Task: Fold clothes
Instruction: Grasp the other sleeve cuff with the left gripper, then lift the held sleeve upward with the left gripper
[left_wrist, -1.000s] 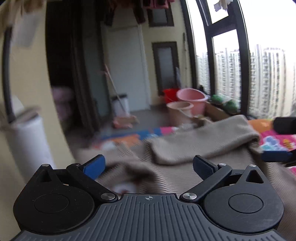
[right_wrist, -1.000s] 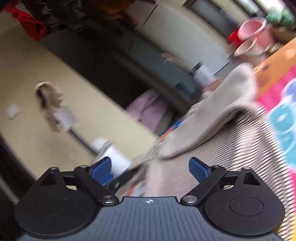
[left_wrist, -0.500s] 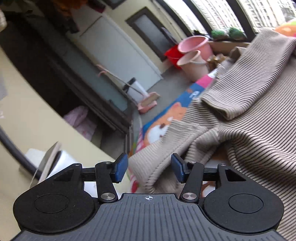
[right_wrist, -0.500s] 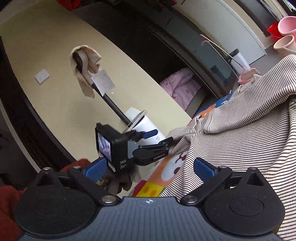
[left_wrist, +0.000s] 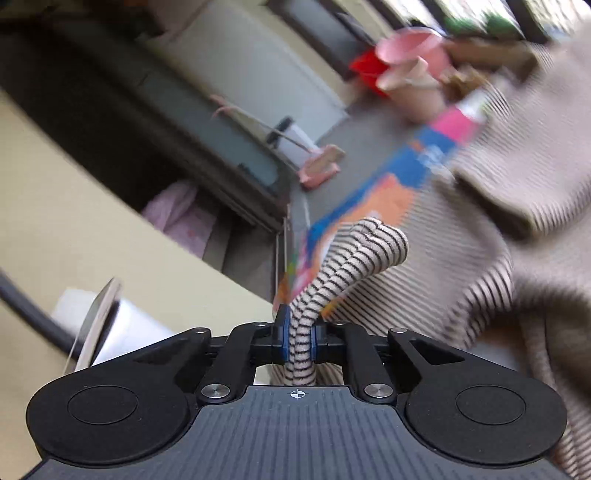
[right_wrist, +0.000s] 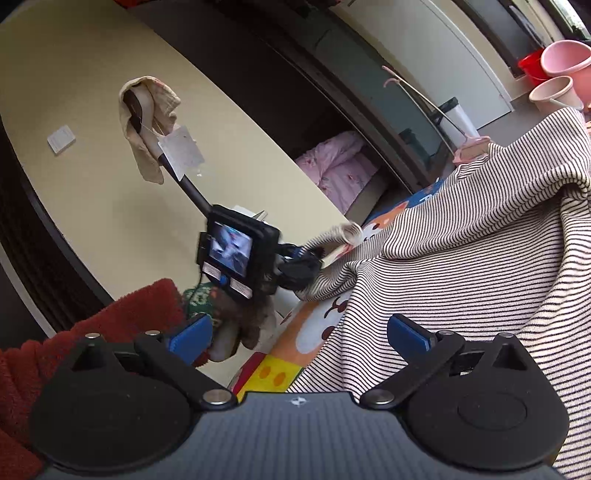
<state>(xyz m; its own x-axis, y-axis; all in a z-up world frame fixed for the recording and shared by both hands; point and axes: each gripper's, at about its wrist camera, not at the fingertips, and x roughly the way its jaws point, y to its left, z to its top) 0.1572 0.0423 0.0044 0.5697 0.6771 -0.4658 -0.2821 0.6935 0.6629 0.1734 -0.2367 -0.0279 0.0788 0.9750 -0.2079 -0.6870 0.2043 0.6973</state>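
The left gripper (left_wrist: 298, 341), its blue-padded jaws clamped tight, pinches a rolled edge of the beige knit garment with thin dark stripes (left_wrist: 480, 295), the fabric looping up just past the pads. The garment lies rumpled across a brightly coloured cartoon play mat (right_wrist: 314, 332) on the floor. The right gripper (right_wrist: 299, 334) hovers with jaws spread wide and nothing between them, the striped cloth beside its right finger. Pink and red plastic basins (right_wrist: 561, 62) stand beyond, near a white door (right_wrist: 443, 55).
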